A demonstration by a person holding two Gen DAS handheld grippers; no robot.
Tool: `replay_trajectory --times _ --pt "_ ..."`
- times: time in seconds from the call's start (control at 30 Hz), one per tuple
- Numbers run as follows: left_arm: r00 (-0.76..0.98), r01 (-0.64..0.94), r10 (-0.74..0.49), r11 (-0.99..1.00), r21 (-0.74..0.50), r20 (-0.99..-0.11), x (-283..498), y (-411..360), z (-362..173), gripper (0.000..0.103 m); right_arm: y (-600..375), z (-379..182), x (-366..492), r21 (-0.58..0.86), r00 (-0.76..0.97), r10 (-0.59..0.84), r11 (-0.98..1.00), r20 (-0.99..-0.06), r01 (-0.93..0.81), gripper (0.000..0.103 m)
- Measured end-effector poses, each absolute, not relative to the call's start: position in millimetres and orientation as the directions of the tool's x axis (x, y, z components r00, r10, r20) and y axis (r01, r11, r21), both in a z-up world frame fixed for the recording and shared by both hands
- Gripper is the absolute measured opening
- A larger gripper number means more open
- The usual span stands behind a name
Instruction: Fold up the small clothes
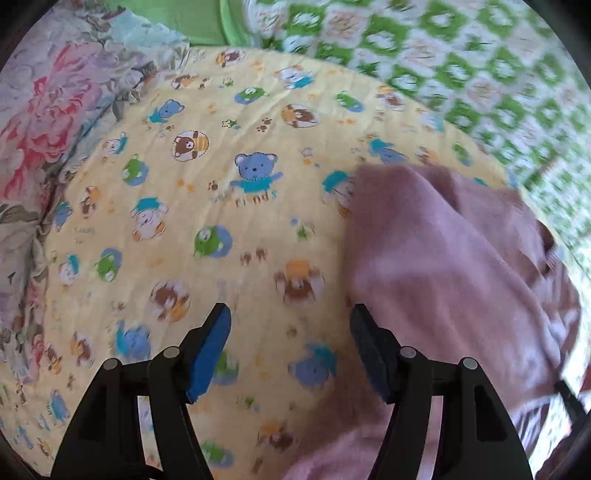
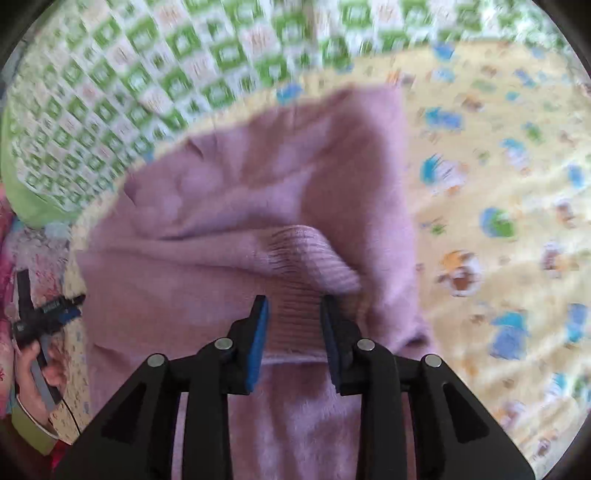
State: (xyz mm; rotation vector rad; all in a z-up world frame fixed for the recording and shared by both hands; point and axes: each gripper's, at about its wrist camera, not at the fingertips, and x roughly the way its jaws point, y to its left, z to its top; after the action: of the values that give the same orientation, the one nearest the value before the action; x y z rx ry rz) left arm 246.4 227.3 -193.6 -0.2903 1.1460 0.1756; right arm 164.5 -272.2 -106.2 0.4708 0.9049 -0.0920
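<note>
On the yellow bear-print quilt (image 1: 207, 206) lies one pink sweater (image 2: 236, 206), bunched and partly folded over itself, with a ribbed cuff (image 2: 314, 254) curling up at the middle of the heap. No container shows in either view.

Two grippers are in view. The right gripper (image 2: 293, 314) points down at the sweater with its jaws partly open; the ribbed knit sits between the pads, which do not visibly press on it. The left gripper (image 1: 290, 325) hangs over bare quilt, jaws wide apart and nothing between them; the sweater's edge lies just beside its right finger (image 1: 369, 354).

At the left edge of the right wrist view a hand (image 2: 35, 365) holds the left gripper's handle.

Three other fabrics border the quilt: a green-and-white checked blanket (image 1: 461, 66), a floral cloth (image 1: 55, 110) and a plain green piece (image 1: 184, 18).
</note>
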Motion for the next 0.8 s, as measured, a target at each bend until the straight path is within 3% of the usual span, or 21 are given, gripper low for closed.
replay_trajectory --times 0.07,0.3,0.8 --pt "0.41 -0.225 -0.05 0.962 -0.154 -0.911 226 221 -185 0.068 -275 -91 140 0.368 0.652 0.125 0.896 -0.748 0.25 0.046" --pt "0.373 -0.049 -0.18 0.976 -0.213 -0.91 120 200 -173 0.069 -270 -79 64 0.371 0.655 0.124 0.894 -0.745 0.253 0.052" --pt "0.246 -0.053 -0.288 0.95 -0.309 -0.926 -51 211 -206 0.071 -230 -111 -93 0.398 0.608 0.156 0.872 -0.778 0.285 0.053"
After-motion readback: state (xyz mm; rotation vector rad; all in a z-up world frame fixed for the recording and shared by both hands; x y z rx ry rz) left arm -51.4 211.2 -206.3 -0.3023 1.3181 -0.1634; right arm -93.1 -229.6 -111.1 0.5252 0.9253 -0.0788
